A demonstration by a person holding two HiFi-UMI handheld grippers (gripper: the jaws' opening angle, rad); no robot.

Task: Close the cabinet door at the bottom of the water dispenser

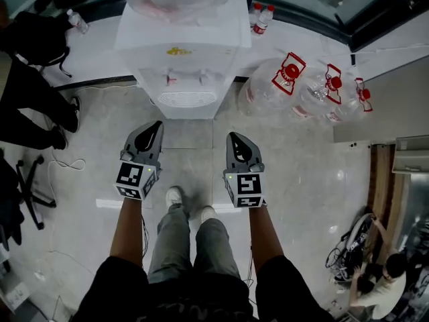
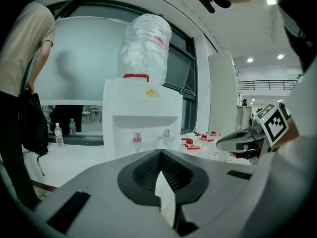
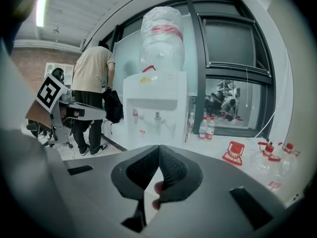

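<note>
The white water dispenser (image 1: 181,52) stands at the top middle of the head view, with a plastic-wrapped bottle on top. Its two taps face me; the cabinet door at its bottom is hidden in every view. My left gripper (image 1: 155,127) and right gripper (image 1: 234,138) hang side by side in the air in front of it, touching nothing. Both are shut with nothing between the jaws. In the left gripper view the dispenser (image 2: 141,118) rises past the closed jaws (image 2: 161,151). In the right gripper view the dispenser (image 3: 156,100) shows behind the closed jaws (image 3: 158,147).
Empty water jugs with red labels (image 1: 288,79) lie on the floor right of the dispenser. Small bottles (image 1: 261,15) stand on the window ledge. A person in a beige shirt (image 3: 91,83) stands to the left, near a chair base (image 1: 27,186). Another person crouches at bottom right (image 1: 382,274).
</note>
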